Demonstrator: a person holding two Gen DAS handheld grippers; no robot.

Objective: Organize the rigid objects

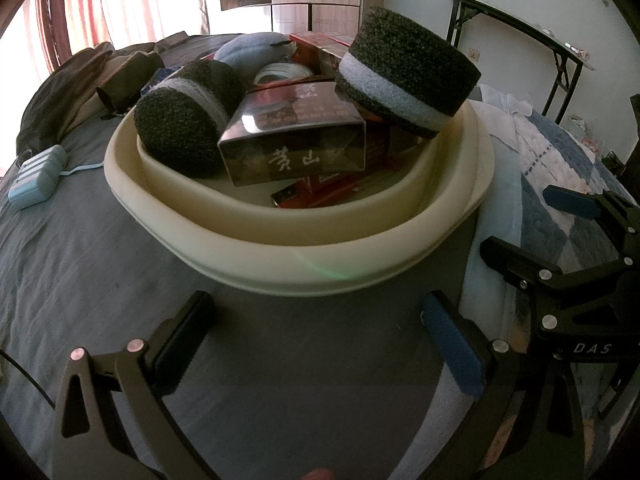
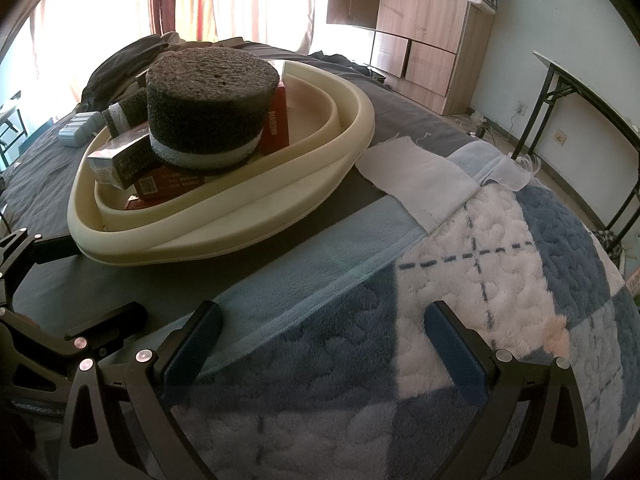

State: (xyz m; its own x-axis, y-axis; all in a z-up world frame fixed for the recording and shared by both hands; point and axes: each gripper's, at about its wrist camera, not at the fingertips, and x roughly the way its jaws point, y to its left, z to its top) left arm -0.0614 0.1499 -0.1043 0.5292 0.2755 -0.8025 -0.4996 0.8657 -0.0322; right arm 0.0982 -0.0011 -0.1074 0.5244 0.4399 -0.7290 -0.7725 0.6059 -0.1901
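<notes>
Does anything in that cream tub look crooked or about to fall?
Yes. One dark foam cylinder sits tilted at the right side of the cream basin, perched on the boxes and overhanging the rim. The dark box with gold characters is also propped at a slant. Both grippers are open and hold nothing.

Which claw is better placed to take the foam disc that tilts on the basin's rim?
Left, probably. The left claw is open and faces the basin and disc squarely. The right claw, also open, points over the blanket.
</notes>
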